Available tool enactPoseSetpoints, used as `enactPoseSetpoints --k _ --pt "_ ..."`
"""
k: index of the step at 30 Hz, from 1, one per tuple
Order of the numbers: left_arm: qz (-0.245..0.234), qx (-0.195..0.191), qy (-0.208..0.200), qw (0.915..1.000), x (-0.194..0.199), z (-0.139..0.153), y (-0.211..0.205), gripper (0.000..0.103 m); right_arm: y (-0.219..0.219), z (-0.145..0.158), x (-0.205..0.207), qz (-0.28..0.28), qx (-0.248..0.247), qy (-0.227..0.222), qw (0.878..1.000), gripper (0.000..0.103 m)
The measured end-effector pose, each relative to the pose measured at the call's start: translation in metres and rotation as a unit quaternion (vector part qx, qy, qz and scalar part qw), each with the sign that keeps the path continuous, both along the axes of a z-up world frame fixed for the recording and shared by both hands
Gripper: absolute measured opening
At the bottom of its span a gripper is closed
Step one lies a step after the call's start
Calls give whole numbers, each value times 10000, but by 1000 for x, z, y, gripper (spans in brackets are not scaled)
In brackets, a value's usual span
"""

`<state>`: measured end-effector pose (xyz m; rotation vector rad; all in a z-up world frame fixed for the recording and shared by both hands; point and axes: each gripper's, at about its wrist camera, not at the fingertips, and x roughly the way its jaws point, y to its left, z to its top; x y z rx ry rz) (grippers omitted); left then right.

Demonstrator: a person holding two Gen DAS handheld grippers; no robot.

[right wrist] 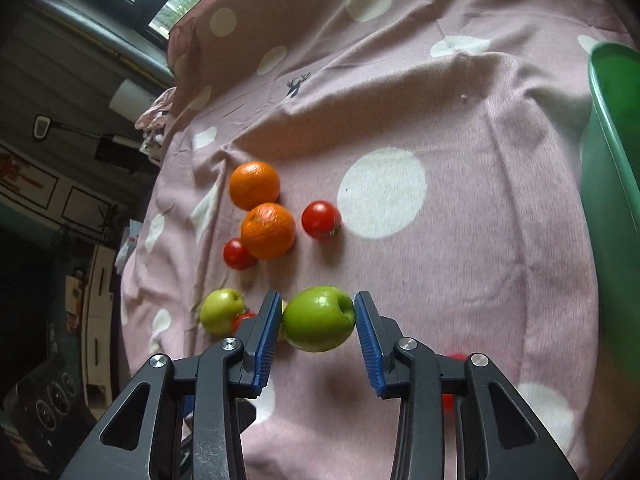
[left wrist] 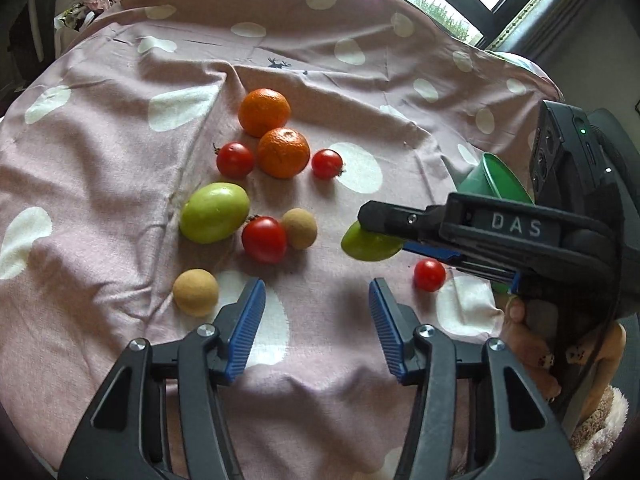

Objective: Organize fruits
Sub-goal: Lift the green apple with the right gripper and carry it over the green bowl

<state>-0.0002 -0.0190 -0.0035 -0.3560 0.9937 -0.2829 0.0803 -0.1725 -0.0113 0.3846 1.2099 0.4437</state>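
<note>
The left gripper (left wrist: 316,312) stands apart over the pink spotted bedspread (left wrist: 360,80), gripping nothing; oranges (left wrist: 264,112), tomatoes (left wrist: 264,240) and a green fruit (left wrist: 214,212) lie ahead. The right gripper (right wrist: 316,320) clamps an apple (right wrist: 318,318) above the bedspread; a green bowl (right wrist: 616,200) sits rightward.

- My left gripper (left wrist: 316,312), at the bottom of its own view, has black angular arms, silver round screws at the pivots and blue ribbed pads (left wrist: 246,322).
- My right gripper (right wrist: 316,332) is built the same: black frame, silver screws, blue ridged pads (right wrist: 370,344).
- Seen at the right of the left view, its black body bears raised letters "DAS" and a small green light.
- My fingernails carry spotted nail art; a fluffy pink sleeve (left wrist: 600,436) shows at lower right.
</note>
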Motion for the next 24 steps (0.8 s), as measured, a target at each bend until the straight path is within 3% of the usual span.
enactPoseSetpoints --k 7,11,15,21,24 --pt "-378 -91 153 9991 -1 -9 -21 53 1 -11 -25 224 72 318 9992 39" --pt "-411 228 125 9988 4 -15 -31 51 2 -17 -26 257 34 343 9991 39" --pt "-496 297 192 9981 11 -23 -42 41 0 -18 -26 258 70 332 9991 39" --pt "-363 293 72 9989 7 -19 -47 42 -3 -16 -29 205 -11 222 9995 40" --pt "-366 405 -210 9983 4 -4 -51 42 -4 -7 -32 162 -7 50 9999 40"
